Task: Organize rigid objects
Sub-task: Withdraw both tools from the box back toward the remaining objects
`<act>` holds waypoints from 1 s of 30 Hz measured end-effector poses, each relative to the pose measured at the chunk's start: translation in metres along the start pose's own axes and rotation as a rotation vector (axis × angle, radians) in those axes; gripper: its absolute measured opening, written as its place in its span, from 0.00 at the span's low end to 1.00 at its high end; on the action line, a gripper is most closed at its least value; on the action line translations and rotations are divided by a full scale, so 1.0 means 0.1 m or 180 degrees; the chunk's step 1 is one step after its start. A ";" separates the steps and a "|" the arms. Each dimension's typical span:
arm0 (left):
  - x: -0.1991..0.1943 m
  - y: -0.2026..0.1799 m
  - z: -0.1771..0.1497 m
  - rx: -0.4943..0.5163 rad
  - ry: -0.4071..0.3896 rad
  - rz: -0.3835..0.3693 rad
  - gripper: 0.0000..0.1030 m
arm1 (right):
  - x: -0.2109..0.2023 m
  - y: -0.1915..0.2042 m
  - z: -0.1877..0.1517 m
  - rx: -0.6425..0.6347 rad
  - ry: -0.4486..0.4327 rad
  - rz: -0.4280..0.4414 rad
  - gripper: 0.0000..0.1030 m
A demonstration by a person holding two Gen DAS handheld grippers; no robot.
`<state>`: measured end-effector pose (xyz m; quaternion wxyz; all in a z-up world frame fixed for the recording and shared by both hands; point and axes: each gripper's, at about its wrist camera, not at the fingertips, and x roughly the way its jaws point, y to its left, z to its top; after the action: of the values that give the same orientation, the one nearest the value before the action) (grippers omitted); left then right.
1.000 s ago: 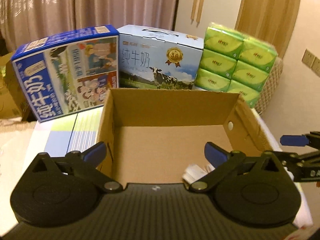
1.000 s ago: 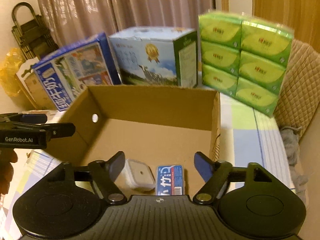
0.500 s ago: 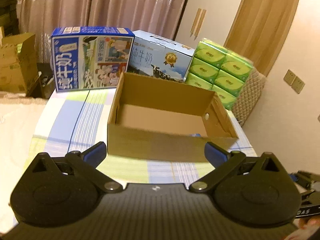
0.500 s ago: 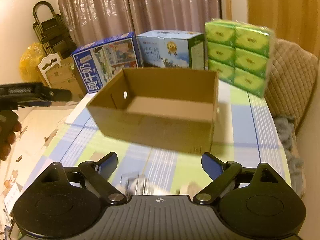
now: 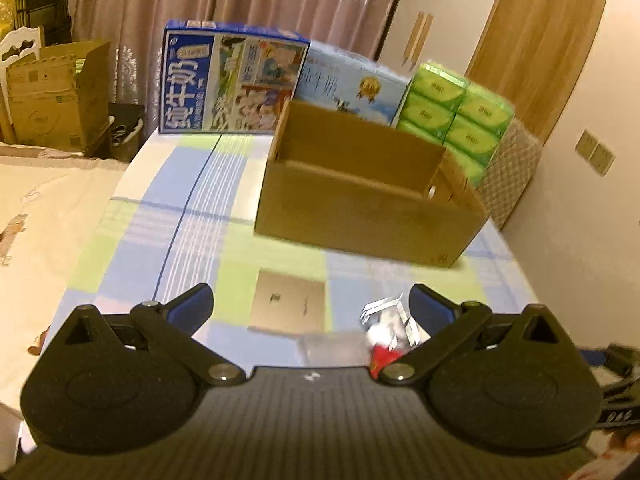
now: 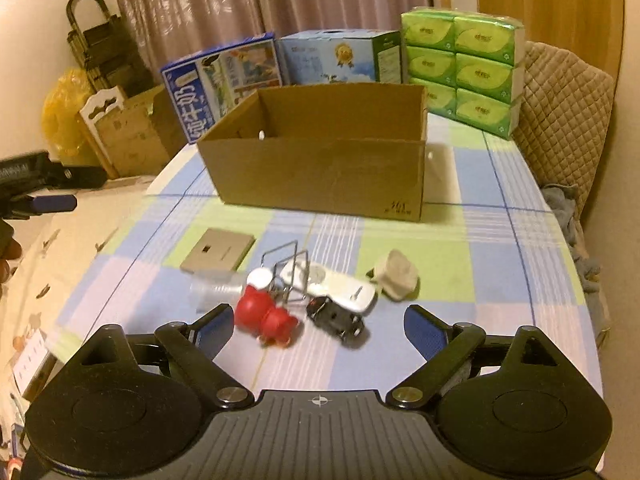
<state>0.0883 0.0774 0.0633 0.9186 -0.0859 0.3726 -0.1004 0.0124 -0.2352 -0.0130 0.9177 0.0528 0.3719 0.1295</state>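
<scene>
Right wrist view is showing the right gripper hanging with its jaws apart after just opening, nothing pressed between them; beneath it a red bear figure, a black toy car, a white plastic piece, a wire rack and a grey switch plate are lying near the bed's front edge; the cardboard box is sitting toward the back edge; the left gripper is also hanging with its tongs apart, gripping nothing.

Your open cardboard box upright on the checked surface, red toy, black car, grey plate clustered before it.
</scene>
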 end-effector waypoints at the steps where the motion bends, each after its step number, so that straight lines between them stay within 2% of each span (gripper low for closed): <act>1: 0.01 -0.01 -0.05 0.0022 0.0021 0.0026 0.99 | 0.01 0.01 -0.02 -0.0010 0.0008 -0.0003 0.87; 6: 0.03 -0.06 -0.34 0.0202 0.0067 0.0196 0.99 | 0.04 0.08 -0.14 -0.0182 0.0030 -0.0123 0.87; 16: 0.17 -0.08 -0.70 0.0472 0.0045 0.0402 0.99 | 0.13 0.06 -0.30 -0.0025 0.0160 -0.0057 0.87; 20: 0.22 -0.12 -0.77 0.0605 0.0019 0.0403 0.99 | 0.15 0.06 -0.32 -0.0014 0.0163 -0.0057 0.87; 25: 0.30 -0.19 -0.79 0.0772 0.0149 0.0416 0.99 | 0.16 0.06 -0.33 -0.0013 0.0162 -0.0041 0.87; 30: 0.36 -0.20 -0.78 0.0793 0.0228 0.0354 0.99 | 0.18 0.02 -0.33 -0.0010 0.0162 -0.0037 0.87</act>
<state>0.0566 0.0422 -0.0112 0.9123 0.0532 0.3940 -0.0978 0.0015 -0.2281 -0.0480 0.9088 0.0460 0.3952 0.1261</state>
